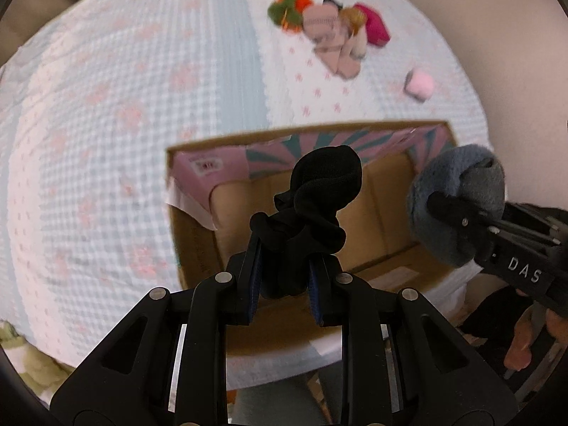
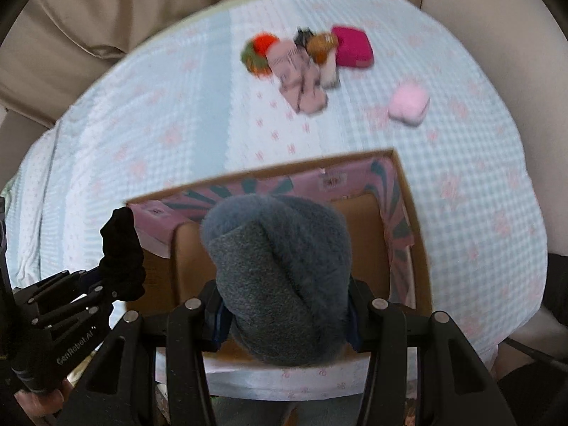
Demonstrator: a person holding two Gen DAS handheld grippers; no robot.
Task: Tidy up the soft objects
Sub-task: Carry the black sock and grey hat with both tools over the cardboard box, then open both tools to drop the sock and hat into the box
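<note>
A quilted cloth in pale blue and white check, printed with faded pink flowers (image 1: 106, 124) (image 2: 479, 184), is spread over a rounded surface and hangs over its near edge. Down the cloth a plain pale blue stripe (image 1: 230, 53) (image 2: 216, 71) is seen, and beside it a white panel dotted with small pink bows (image 1: 312, 85) (image 2: 277, 127). Behind the cloth, beige upholstered cushions with soft folds (image 2: 106, 10) (image 1: 514, 53) are seen, touching its far edge. At the lower left of the left wrist view, a pale yellow-green fluffy fabric (image 1: 32, 365) is partly shown below the cloth's edge; what it is cannot be told.
</note>
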